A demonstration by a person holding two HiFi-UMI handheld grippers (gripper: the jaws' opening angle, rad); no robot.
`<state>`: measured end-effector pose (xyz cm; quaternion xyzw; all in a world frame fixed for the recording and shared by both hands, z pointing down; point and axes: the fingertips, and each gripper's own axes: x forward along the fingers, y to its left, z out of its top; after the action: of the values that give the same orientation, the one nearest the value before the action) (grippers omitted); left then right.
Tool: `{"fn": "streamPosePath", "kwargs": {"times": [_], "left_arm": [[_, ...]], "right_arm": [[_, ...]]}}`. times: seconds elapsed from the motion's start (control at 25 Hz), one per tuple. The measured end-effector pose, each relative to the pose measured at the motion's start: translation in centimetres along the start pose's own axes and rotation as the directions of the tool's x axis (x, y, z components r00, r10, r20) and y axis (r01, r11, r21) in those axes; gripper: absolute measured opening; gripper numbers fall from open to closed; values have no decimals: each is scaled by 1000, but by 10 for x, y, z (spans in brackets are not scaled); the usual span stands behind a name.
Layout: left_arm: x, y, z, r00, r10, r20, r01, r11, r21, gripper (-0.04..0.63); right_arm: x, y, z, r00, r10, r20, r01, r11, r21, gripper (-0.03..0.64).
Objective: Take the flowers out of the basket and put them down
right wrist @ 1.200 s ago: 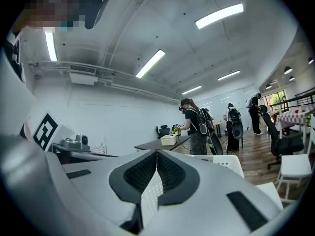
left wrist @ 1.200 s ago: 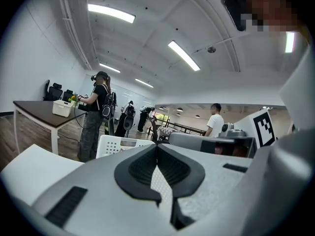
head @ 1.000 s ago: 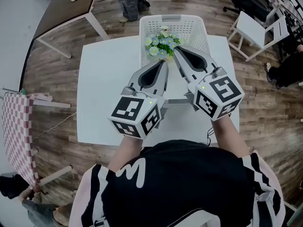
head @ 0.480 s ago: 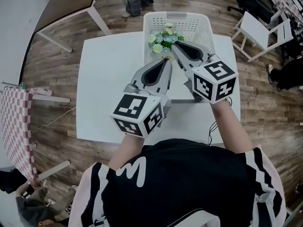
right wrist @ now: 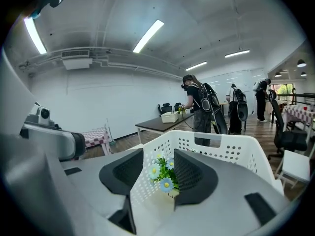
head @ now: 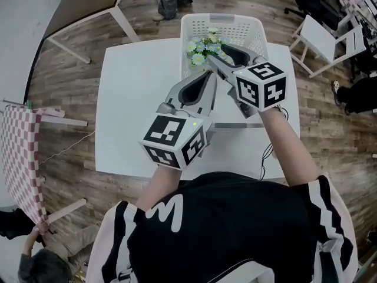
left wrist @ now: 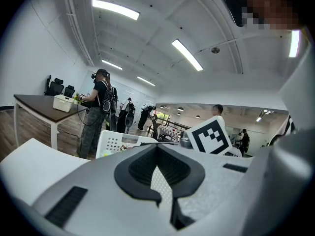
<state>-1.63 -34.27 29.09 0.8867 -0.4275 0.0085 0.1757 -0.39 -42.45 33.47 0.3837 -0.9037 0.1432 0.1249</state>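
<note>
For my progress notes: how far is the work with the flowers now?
Done: nothing; the flowers still stand in the basket. In hand: the right gripper has just been opening its jaws; the flowers show between them, ungripped. The left gripper is shut. Remaining: grip, lift out, put down on the table.

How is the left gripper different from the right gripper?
The left gripper's jaws are together and empty. The right gripper's jaws have just been opening and stand apart, with the flowers showing in the gap, not gripped. The left gripper sits farther back, by the near edge of the basket, while the right gripper reaches over the basket. Both are grey and carry a black-and-white marker cube.
</note>
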Motion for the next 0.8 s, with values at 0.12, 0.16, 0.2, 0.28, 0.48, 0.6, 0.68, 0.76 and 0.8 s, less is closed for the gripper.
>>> {"fn": "streamPosePath", "kwargs": {"times": [0.12,0.16,0.2,0.28,0.48,0.6,0.68,0.76,0.8], "left_arm": [[0,0,0,1000,-3,1,3,1000,-5,6],[1,0,0,1000,-3,1,3,1000,-5,6],[1,0,1,1000,-3,1,3,1000,-5,6],[2,-1,1,1000,-4,1,4,1000,-5,6],[3,-1,1,1000,-8,1,8,1000,-4,6],[3,0,1,1000,-9,2,9,1000,-7,6],[2,-1,2,1000,-9,3,9,1000,-7,6],[3,-1,2,1000,-10,3,10,1000,-6,6],[3,-2,2,1000,-11,3,11,1000,-5,6]], "right_arm": [[7,-6,-3,1000,-15,-10,15,1000,-10,193],[11,-8,-5,1000,-16,-16,15,1000,-4,196],[14,-10,-7,1000,-18,-23,18,1000,-2,199],[20,-17,-13,998,-32,-46,31,999,-16,206],[35,-29,-33,991,-41,-125,37,999,-35,229],[41,-34,-42,987,-43,-154,41,999,-21,236],[42,-39,-45,985,-53,-162,50,998,-23,236],[45,-44,-48,982,-68,-175,63,997,-38,236],[46,-47,-51,980,-75,-182,68,997,-42,236]]}}
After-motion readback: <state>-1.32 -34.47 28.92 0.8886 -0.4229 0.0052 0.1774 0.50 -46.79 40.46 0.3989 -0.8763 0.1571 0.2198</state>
